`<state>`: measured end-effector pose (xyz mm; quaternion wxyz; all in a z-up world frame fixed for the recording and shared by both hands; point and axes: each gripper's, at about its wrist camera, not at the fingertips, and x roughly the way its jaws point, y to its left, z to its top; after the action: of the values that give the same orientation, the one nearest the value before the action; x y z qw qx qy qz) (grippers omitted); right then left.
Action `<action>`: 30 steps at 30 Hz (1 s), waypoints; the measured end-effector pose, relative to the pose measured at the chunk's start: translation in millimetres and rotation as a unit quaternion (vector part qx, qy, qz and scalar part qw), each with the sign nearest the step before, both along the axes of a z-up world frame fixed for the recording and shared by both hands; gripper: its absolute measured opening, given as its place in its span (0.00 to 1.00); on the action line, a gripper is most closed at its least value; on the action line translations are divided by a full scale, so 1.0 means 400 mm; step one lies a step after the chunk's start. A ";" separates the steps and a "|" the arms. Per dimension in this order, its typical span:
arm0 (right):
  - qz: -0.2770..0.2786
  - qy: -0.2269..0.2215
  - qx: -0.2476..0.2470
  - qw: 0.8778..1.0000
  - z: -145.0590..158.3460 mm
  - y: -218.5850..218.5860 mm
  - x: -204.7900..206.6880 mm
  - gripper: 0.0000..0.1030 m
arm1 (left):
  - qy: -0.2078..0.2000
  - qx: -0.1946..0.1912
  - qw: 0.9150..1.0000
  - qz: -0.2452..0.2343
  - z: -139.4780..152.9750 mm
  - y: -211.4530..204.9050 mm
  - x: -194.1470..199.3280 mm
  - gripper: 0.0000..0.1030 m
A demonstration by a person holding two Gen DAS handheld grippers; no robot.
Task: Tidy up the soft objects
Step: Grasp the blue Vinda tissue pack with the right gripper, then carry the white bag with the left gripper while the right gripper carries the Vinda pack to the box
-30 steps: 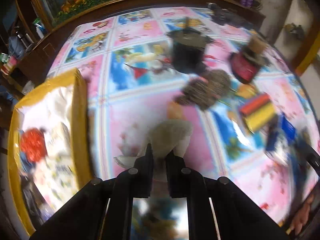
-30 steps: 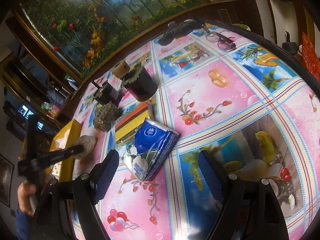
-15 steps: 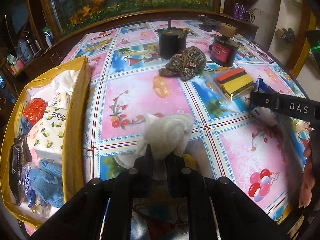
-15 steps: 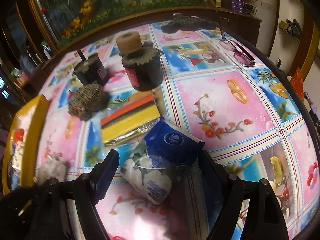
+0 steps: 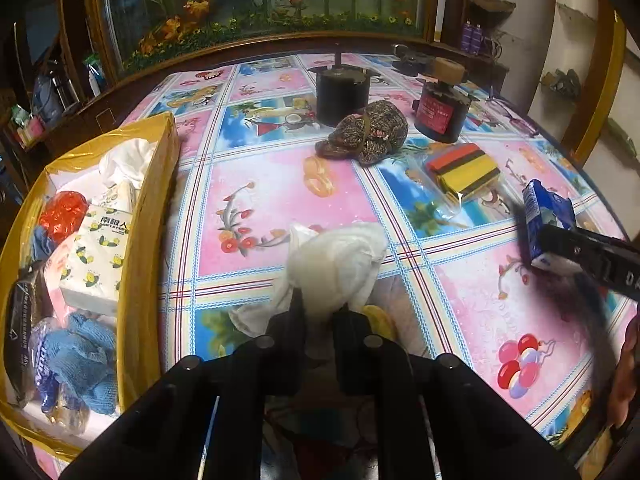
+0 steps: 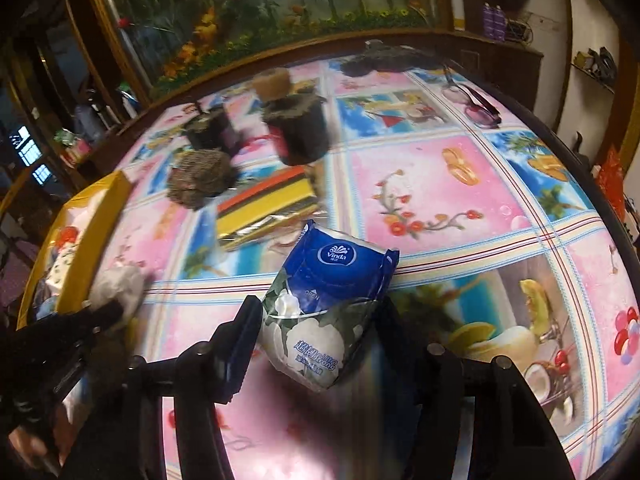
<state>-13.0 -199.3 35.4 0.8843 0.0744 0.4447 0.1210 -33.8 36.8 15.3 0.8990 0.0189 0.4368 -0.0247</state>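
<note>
- My left tool [image 5: 318, 312] is clamped tight on a white cloth [image 5: 336, 264], held just above the table [image 5: 280, 200] beside the yellow box [image 5: 144, 240]
- My right tool [image 6: 316, 320] has just been closing, its jaws now flanking the blue tissue pack [image 6: 332, 300]; contact unclear
- Flowered pink-and-blue tablecloth; planted glass case behind
- The pack reads "Vinda"
</note>
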 end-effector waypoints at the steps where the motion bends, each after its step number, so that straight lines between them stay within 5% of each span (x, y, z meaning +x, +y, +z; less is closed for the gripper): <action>1: 0.007 -0.009 0.004 1.000 0.007 0.012 -0.008 0.61 | -0.001 0.000 1.000 0.000 0.001 0.001 -0.001 0.11; 7: 0.050 -0.024 -0.001 0.998 0.014 0.094 -0.032 0.61 | -0.009 0.005 1.000 -0.001 0.007 -0.006 -0.008 0.11; 17: 0.043 -0.024 0.008 0.999 0.011 0.085 -0.030 0.61 | -0.015 -0.004 1.000 -0.009 0.025 -0.013 -0.024 0.11; 30: 0.074 -0.015 0.025 0.997 0.043 0.142 -0.033 0.61 | -0.068 -0.035 0.997 0.005 0.145 0.055 -0.077 0.11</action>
<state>-26.0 -142.6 52.4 0.8775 0.0619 0.4322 0.1986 -64.5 58.7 73.1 0.9270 -0.0133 0.3733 -0.0338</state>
